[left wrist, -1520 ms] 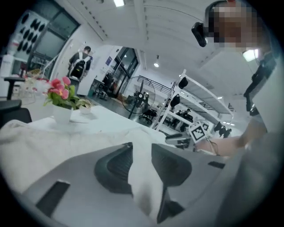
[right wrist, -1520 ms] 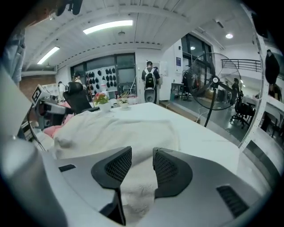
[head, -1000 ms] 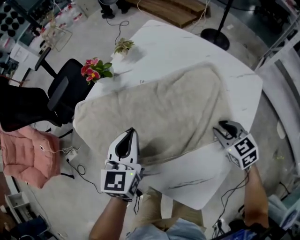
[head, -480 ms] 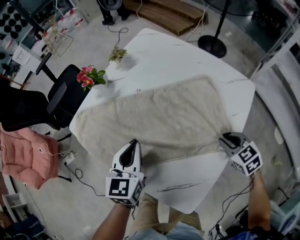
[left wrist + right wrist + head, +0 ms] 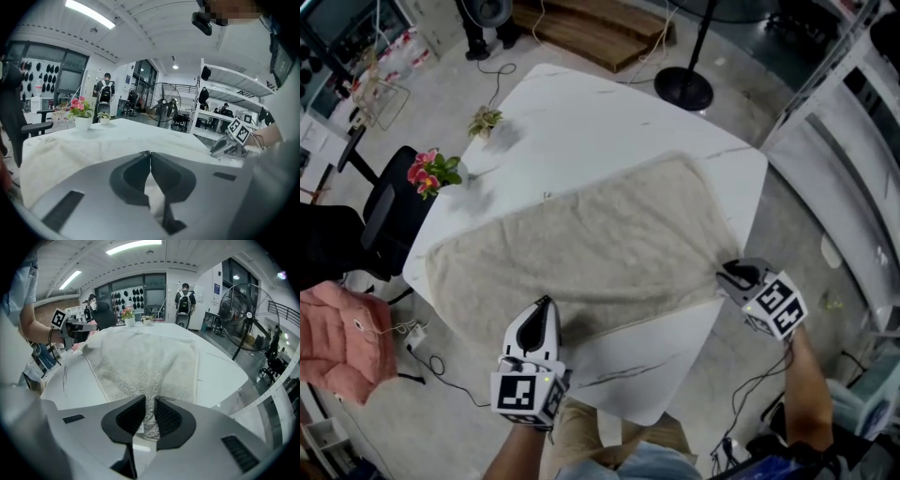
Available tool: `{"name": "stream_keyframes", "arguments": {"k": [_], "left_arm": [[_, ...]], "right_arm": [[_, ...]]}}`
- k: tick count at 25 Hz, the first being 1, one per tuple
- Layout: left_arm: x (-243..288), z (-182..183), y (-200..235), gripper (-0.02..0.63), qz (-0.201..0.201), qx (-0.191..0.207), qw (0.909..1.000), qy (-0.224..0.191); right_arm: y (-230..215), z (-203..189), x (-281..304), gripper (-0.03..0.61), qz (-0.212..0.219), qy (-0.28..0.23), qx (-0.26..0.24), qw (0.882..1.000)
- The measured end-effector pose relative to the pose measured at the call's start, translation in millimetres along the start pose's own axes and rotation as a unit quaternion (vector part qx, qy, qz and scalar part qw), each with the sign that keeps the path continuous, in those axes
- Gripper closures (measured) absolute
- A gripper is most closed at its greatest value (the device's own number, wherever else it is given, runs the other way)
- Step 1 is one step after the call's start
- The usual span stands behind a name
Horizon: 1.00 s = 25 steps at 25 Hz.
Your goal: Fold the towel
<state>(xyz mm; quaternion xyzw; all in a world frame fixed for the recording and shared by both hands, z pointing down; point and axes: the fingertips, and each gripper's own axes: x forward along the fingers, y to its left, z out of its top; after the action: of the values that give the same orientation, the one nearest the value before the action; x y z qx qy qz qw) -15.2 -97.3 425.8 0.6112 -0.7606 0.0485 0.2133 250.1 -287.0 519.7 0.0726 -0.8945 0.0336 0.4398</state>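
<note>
Since a second ago both grippers have drawn back toward the near side, and the towel (image 5: 581,248), humped in the middle then, now lies spread flat across the white marble table (image 5: 581,108). From the head view, the left gripper (image 5: 545,303) is clamped on the towel's near edge, and the right gripper (image 5: 727,275) sits at the near right corner, by the table's edge. A pot of pink flowers (image 5: 427,172) and a small green plant (image 5: 485,120) stand at the table's far left, both apart from the cloth. A black office chair (image 5: 382,217) and a pink cushion (image 5: 333,336) are on the floor to the left, with a round stand base (image 5: 682,89) beyond the far edge. In the left gripper view the jaws are pressed together with a fold of towel (image 5: 70,150) pinched low between them; the flower pot (image 5: 80,117) is far left, and a person with a backpack (image 5: 104,93) and a floor fan (image 5: 164,107) stand beyond. In the right gripper view the jaws have just been closing and grip the towel's corner (image 5: 149,425), where a small white tag shows, its print too small to read. The left gripper (image 5: 79,326) is at the left, and a large fan (image 5: 248,319) stands to the right. Each gripper's cube bears only square black-and-white markers.
</note>
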Motion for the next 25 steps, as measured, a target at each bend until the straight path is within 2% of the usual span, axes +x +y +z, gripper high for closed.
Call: {"name": "stream_keyframes", "arguments": {"k": [2,5,8,10,13,17,21,23,25], "left_arm": [[-2,3,-4,0.606,0.002,0.002,1.0,-0.001],[-4,13,-10,0.606,0.006,0.004,0.9999,-0.007],[4,31,-14,0.606,0.014,-0.003,0.9996,-0.023],[13,42,-18,0.606,0.016,-0.006,0.9992,-0.036],[32,55,-25,0.604,0.017,-0.004,0.9986,-0.049],[57,58,-28,0.604,0.021,0.004,0.9983,-0.055],[68,56,-24,0.604,0.037,0.005,0.9981,-0.049],[69,54,-20,0.604,0.048,0.006,0.9976,-0.049],[68,54,-17,0.604,0.057,0.007,0.997,-0.052]], "right_arm": [[0,8,-7,0.497,0.005,-0.017,0.014,1.0],[-19,42,-27,0.472,-0.004,-0.089,0.068,0.994],[-57,64,-35,0.4,-0.038,-0.129,0.113,0.984],[-80,66,-30,0.391,-0.054,-0.124,0.128,0.982],[-97,57,-13,0.388,-0.056,-0.097,0.144,0.983],[-93,40,9,0.39,-0.045,-0.053,0.154,0.986],[-93,30,18,0.396,-0.058,-0.023,0.165,0.984],[-92,31,19,0.513,-0.047,-0.023,0.182,0.982],[-92,35,19,0.535,-0.034,-0.035,0.203,0.978]]}}
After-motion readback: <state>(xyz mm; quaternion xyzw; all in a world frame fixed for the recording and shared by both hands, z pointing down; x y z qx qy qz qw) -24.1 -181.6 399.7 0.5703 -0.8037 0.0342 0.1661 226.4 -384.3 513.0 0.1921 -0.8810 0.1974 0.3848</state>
